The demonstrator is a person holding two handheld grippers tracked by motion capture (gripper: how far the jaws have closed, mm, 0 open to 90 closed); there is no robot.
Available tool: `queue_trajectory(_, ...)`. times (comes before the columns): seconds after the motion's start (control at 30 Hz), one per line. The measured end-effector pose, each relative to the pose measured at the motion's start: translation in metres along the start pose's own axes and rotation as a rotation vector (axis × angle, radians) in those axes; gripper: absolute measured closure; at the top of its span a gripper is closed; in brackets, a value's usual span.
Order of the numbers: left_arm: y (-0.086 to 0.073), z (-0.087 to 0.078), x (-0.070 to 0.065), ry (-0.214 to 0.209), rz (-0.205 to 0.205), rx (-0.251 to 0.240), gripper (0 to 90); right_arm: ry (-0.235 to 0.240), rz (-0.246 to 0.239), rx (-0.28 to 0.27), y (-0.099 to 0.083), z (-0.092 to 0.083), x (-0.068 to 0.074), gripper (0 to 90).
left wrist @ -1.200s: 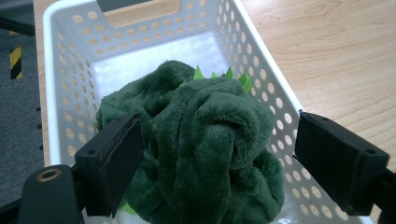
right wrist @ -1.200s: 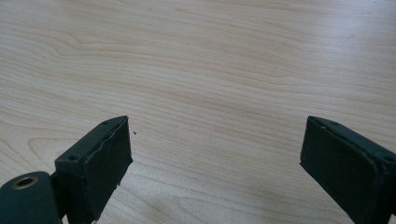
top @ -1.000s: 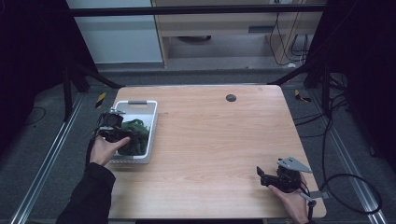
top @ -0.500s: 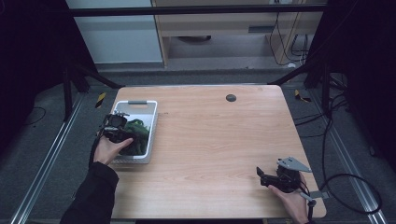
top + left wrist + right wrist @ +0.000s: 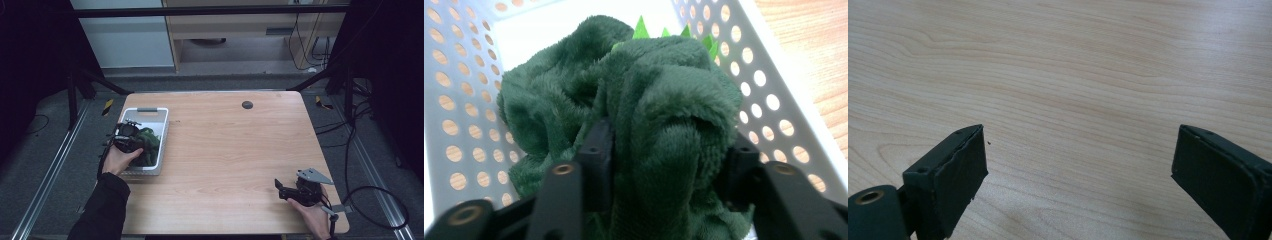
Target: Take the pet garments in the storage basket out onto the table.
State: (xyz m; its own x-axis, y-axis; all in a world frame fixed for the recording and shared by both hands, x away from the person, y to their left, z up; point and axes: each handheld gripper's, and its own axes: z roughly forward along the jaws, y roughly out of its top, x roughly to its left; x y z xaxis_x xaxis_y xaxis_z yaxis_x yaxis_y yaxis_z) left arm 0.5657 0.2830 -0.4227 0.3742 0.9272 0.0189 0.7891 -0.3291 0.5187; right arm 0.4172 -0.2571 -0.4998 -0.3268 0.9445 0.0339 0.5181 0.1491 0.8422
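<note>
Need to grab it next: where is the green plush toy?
In the white perforated basket at the table's left in the high view, the green plush toy sits pinched by the left gripper.

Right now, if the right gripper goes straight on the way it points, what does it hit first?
Probably bare table. The right gripper has open jaws with nothing between them, and its own view shows wood grain ahead. In the high view it points left across the wood, low; depth is unclear, so expect tabletop contact first.

A light wooden table (image 5: pixel 225 165) fills the middle of the frame, standing on dark grey carpet (image 5: pixel 50 165). Behind it, at the top, stand a pale cabinet (image 5: pixel 125 35) and a wooden shelf unit (image 5: pixel 235 25) with cables (image 5: pixel 305 45) hanging at its right. Metal rails (image 5: pixel 50 185) run along the floor at lower left and lower right, and both upper corners lie in deep shadow.
</note>
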Motion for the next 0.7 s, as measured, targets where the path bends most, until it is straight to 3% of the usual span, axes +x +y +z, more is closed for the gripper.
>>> queue_trajectory(0.27, -0.001, 0.001, 0.001, -0.008, 0.006, 0.042, 73.9, 0.003, 0.004, 0.002, 0.0, 0.0, 0.0, 7.4)
queue_trajectory(0.47, -0.002, -0.003, 0.002, -0.009, 0.008, 0.031, 77.6, 0.007, 0.006, 0.006, 0.0, 0.0, 0.0, 7.3)
queue_trajectory(0.7, -0.002, -0.019, 0.003, -0.016, 0.011, -0.018, 78.2, 0.006, 0.006, 0.008, 0.0, 0.001, -0.001, 7.3)
